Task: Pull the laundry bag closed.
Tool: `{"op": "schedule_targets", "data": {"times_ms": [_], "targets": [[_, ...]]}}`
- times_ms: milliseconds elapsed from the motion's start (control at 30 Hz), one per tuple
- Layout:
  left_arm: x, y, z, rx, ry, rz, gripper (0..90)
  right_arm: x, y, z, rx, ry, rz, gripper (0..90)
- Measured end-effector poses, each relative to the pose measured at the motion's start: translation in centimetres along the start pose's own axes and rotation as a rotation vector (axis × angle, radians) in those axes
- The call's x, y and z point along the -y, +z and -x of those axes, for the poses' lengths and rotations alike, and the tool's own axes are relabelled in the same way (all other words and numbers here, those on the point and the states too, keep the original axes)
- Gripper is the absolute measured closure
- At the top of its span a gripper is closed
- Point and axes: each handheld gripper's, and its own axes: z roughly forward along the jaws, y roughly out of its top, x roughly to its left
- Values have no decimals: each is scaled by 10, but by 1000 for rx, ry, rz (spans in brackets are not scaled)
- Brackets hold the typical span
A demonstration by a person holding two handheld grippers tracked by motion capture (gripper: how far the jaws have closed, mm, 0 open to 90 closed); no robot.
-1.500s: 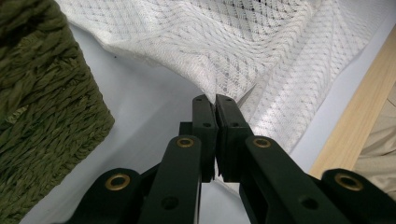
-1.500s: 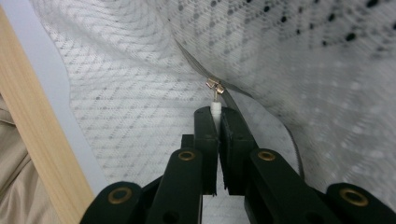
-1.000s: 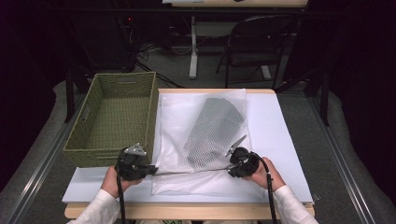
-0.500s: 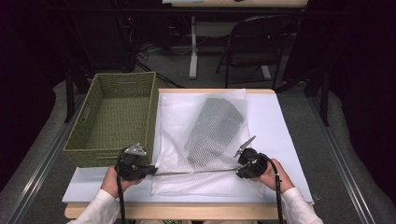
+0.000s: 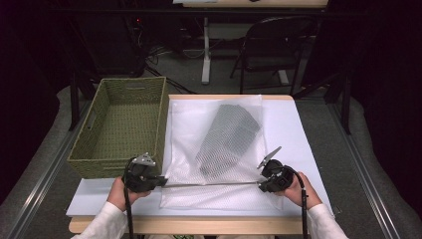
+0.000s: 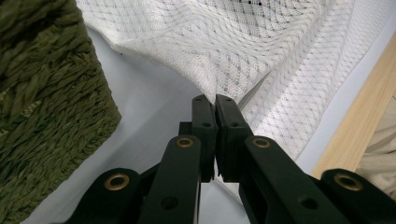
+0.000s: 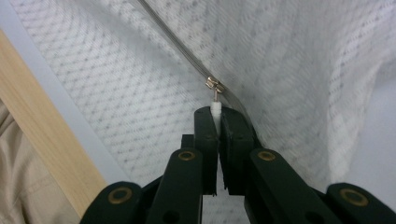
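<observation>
A white mesh laundry bag (image 5: 214,144) lies flat on the table with a dark grey garment (image 5: 228,139) inside it. Its zipper (image 5: 209,184) runs along the near edge. My left gripper (image 5: 160,182) is shut on the bag's near left corner, the mesh fabric (image 6: 243,70) bunching up at the black jaws (image 6: 215,100). My right gripper (image 5: 262,186) is shut on the white zipper pull (image 7: 215,108), with the metal slider (image 7: 214,85) just beyond its fingertips. The zipper line stretches taut between the two grippers.
A green woven basket (image 5: 122,127) stands to the left of the bag, close to my left gripper (image 6: 46,93). The wooden table edge (image 7: 51,140) runs along the near side. A folding chair (image 5: 278,45) stands beyond the table.
My right gripper has slid to the right along the bag's near edge with the zipper pull, lengthening the taut zipper line. The left gripper has stayed in place.
</observation>
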Motion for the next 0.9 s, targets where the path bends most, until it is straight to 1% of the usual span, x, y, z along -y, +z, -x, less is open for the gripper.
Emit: {"op": "schedule_targets", "data": {"times_ms": [33,100,267,300,367,500,533,600,633,733,900], "targets": [[0,0,0,-4,5,-3,877,2,0,0,-2,4,4,870],[0,0,0,-2,1,-1,877,4,-1,1,0,9,-2,871],[0,0,-1,-7,0,-2,878,12,-4,5,19,31,-12,871],[0,0,-1,-7,4,-5,878,13,-4,5,30,36,-15,871],[0,-1,-1,-9,3,-4,878,16,-5,6,35,37,-17,871],[0,0,-1,-8,0,-5,878,21,-9,9,51,54,-12,871],[0,0,-1,-7,1,-7,878,22,-10,10,44,63,-8,871],[0,1,-2,-4,0,-11,878,25,-10,12,53,65,-11,871],[0,1,-2,-5,6,-14,878,26,-10,12,50,78,-12,870],[0,0,-3,-6,6,-15,878,28,-10,13,56,75,-18,871],[0,0,-2,-7,6,-15,878,32,-11,15,64,94,-23,871]]}}
